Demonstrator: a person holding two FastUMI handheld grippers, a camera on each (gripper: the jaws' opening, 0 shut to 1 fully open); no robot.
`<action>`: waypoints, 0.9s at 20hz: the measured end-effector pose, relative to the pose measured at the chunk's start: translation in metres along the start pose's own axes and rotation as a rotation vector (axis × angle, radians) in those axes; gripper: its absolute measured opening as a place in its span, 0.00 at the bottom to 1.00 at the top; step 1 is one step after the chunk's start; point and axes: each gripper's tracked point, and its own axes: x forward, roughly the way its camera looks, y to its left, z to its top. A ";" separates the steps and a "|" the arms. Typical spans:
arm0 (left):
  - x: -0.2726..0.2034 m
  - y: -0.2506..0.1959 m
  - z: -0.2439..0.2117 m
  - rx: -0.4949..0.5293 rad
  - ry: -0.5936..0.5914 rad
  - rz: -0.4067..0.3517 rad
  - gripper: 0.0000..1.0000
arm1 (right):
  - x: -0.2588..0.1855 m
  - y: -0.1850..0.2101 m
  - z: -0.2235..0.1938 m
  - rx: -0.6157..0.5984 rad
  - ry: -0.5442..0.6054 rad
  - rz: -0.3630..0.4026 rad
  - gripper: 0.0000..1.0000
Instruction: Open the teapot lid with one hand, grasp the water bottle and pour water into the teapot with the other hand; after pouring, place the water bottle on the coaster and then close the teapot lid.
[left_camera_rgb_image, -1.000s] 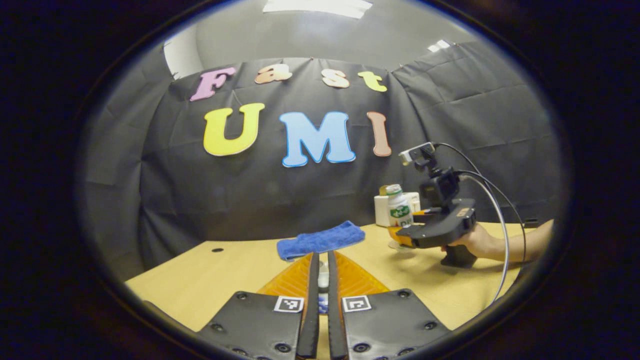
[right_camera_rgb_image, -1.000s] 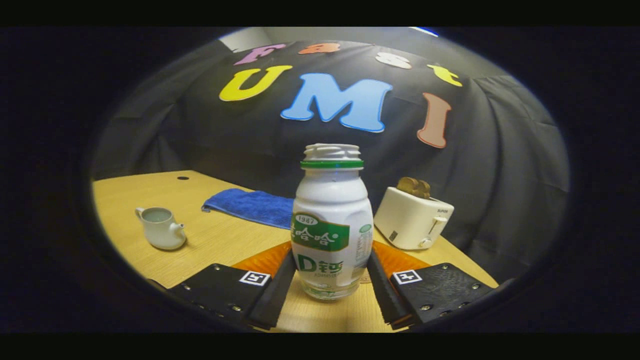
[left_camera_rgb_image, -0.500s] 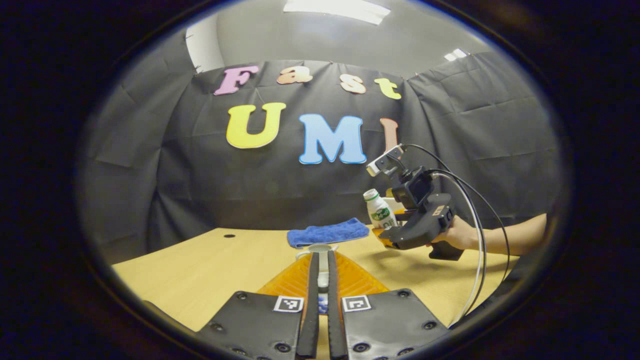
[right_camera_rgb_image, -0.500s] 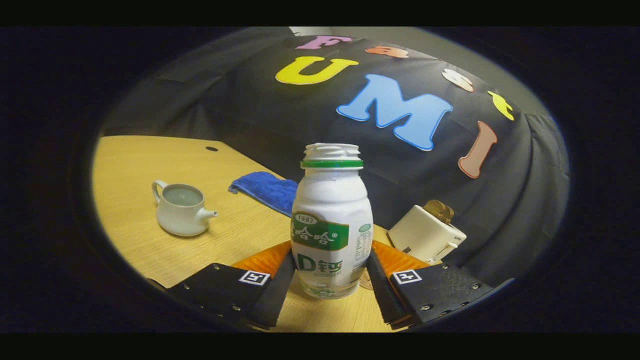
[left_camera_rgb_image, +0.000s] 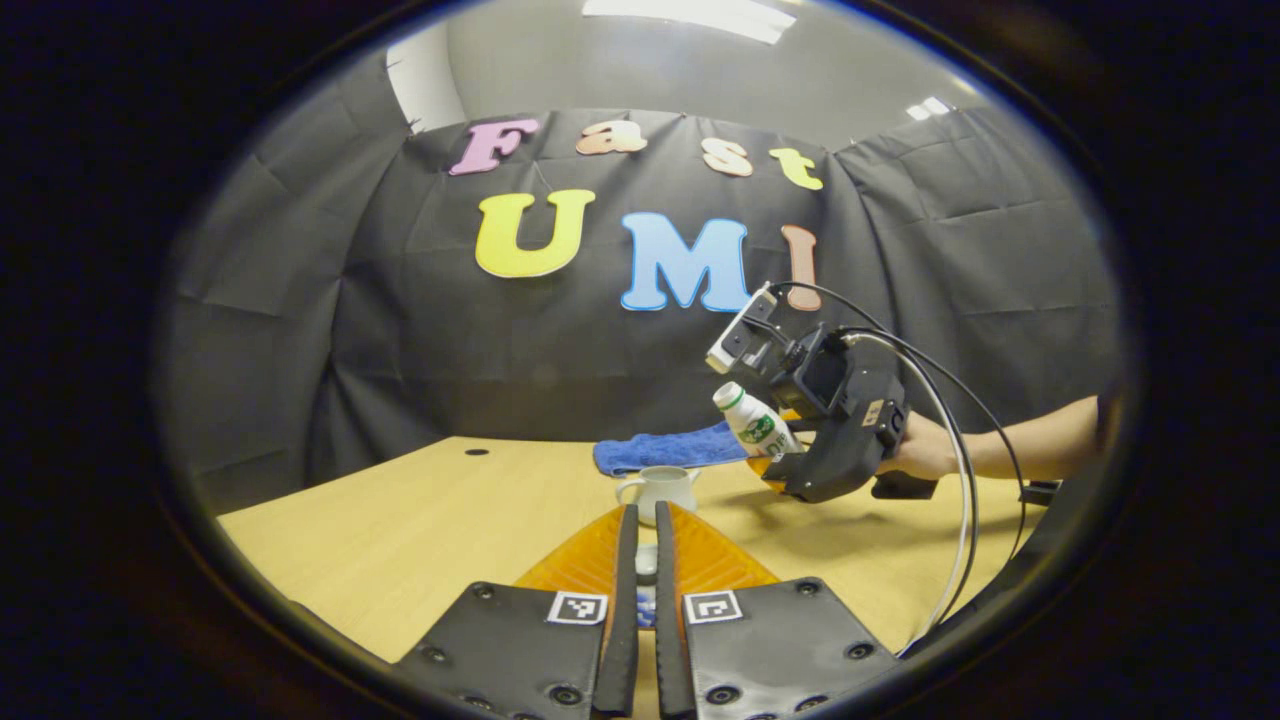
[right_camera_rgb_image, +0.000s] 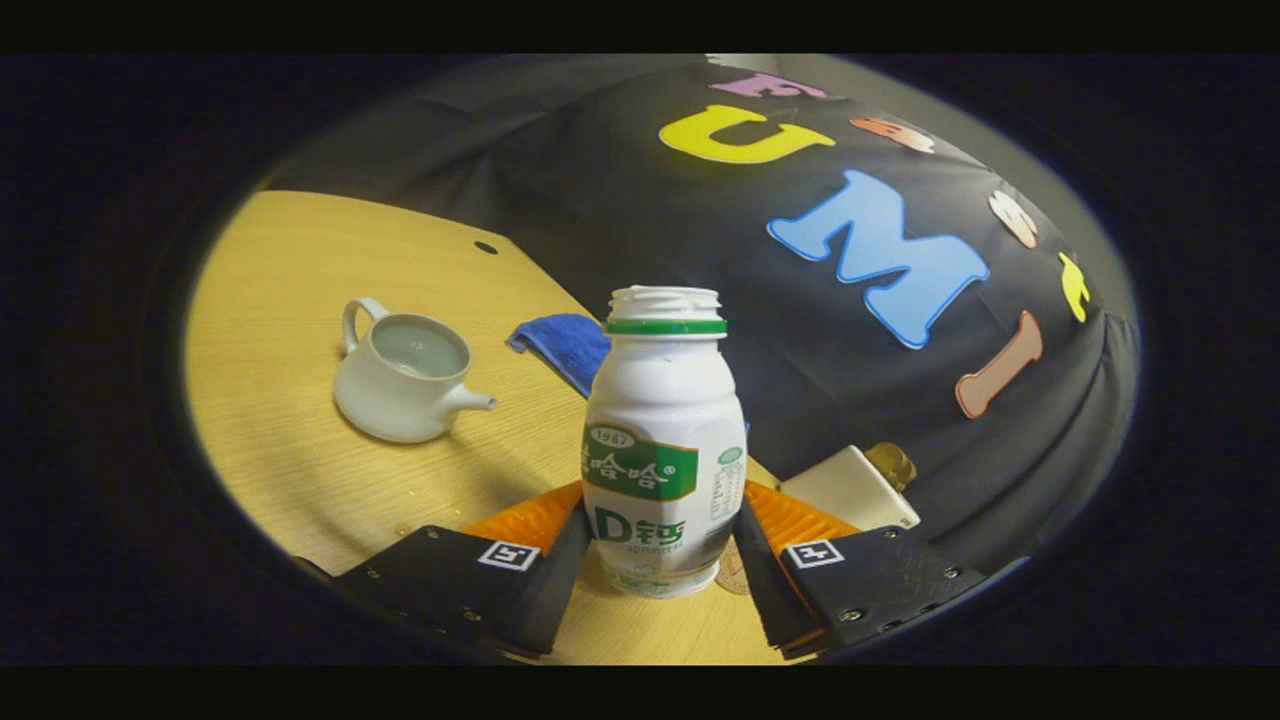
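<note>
Right gripper (right_camera_rgb_image: 655, 560) pinches the smooth white plastic water bottle (right_camera_rgb_image: 664, 450), tilted above the wooden table (right_camera_rgb_image: 290, 300) toward the lidless glazed teapot (right_camera_rgb_image: 405, 370). Left gripper (left_camera_rgb_image: 640, 560) clamps the small lid (left_camera_rgb_image: 646, 562), fingers nearly together.

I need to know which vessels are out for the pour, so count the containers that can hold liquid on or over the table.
2: the lidless white ceramic teapot stands on the wooden table; the white plastic bottle is held in the right tongs. Others may be hidden.
</note>
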 end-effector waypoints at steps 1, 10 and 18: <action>0.000 -0.001 0.001 0.003 -0.002 -0.002 0.18 | 0.001 0.000 0.002 -0.040 -0.001 -0.006 0.75; -0.003 0.001 0.004 0.021 -0.011 0.005 0.18 | 0.007 0.016 0.011 -0.248 -0.001 -0.023 0.75; -0.004 0.000 0.002 0.024 -0.005 0.001 0.18 | 0.008 0.019 0.013 -0.376 0.006 -0.043 0.75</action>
